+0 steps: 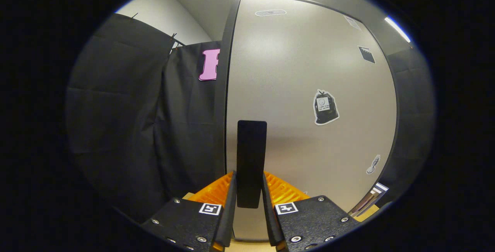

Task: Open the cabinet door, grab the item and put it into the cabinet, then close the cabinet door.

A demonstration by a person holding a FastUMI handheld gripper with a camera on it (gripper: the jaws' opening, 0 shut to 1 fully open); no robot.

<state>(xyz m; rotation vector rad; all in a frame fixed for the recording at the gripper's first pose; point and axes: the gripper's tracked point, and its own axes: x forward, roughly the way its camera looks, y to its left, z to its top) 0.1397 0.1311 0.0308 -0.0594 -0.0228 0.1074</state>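
Cabinet door [294, 101] fills the space straight ahead, pale and smooth, shut flat in its dark frame [223, 101]. Left of the frame hangs black cloth [147, 120], with a pale wall [162, 16] and ceiling above it. An upright black handle [251, 159] stands near the door's left edge. Right of it, stickers dot the panel, one shaped like a black bag [325, 107]. The gripper [249, 201] points level at the door, its two fingers narrowed and pressing on the handle's lower end from either side.
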